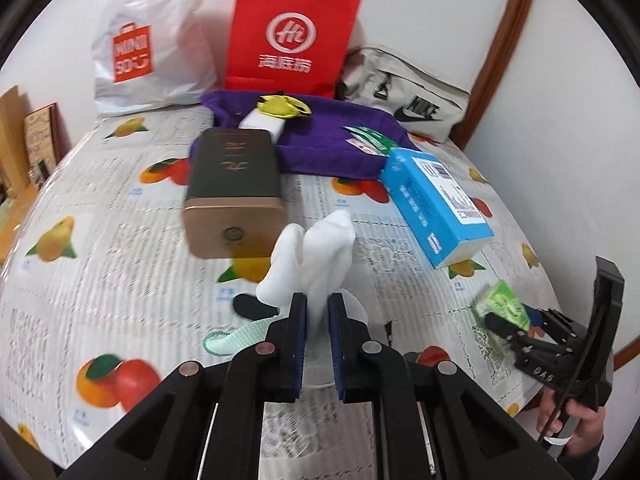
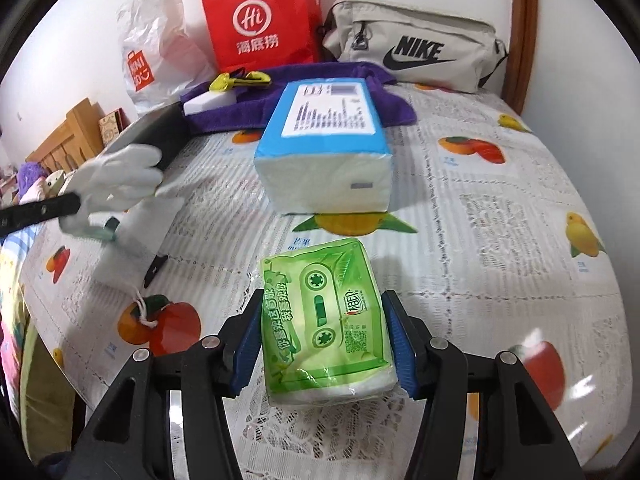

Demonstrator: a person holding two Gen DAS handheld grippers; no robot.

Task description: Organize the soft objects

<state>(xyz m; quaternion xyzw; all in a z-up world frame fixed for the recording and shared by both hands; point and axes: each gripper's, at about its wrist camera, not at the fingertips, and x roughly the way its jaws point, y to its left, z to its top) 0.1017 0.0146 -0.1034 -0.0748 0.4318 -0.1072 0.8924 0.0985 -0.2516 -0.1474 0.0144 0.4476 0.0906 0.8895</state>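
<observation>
My left gripper point(image 1: 317, 304) is shut on a white sock point(image 1: 316, 260) and holds it up over the fruit-print tablecloth point(image 1: 120, 272); the sock also shows in the right wrist view point(image 2: 120, 180). My right gripper point(image 2: 322, 312) is shut on a green tissue pack point(image 2: 326, 320), which rests low on the cloth near the front edge; the pack also shows in the left wrist view point(image 1: 502, 304). A blue tissue pack point(image 2: 324, 152) lies just beyond it. A purple towel point(image 1: 332, 144) lies at the back with a white sponge point(image 1: 262, 122) and a yellow item point(image 1: 284, 106) on it.
A dark green and gold box point(image 1: 232, 196) lies left of centre. A red paper bag point(image 1: 292, 36), a white Miniso bag point(image 1: 148, 48) and a beige Nike pouch point(image 1: 404, 96) stand along the back wall. A mint-trimmed sock point(image 1: 236, 336) lies under the left gripper.
</observation>
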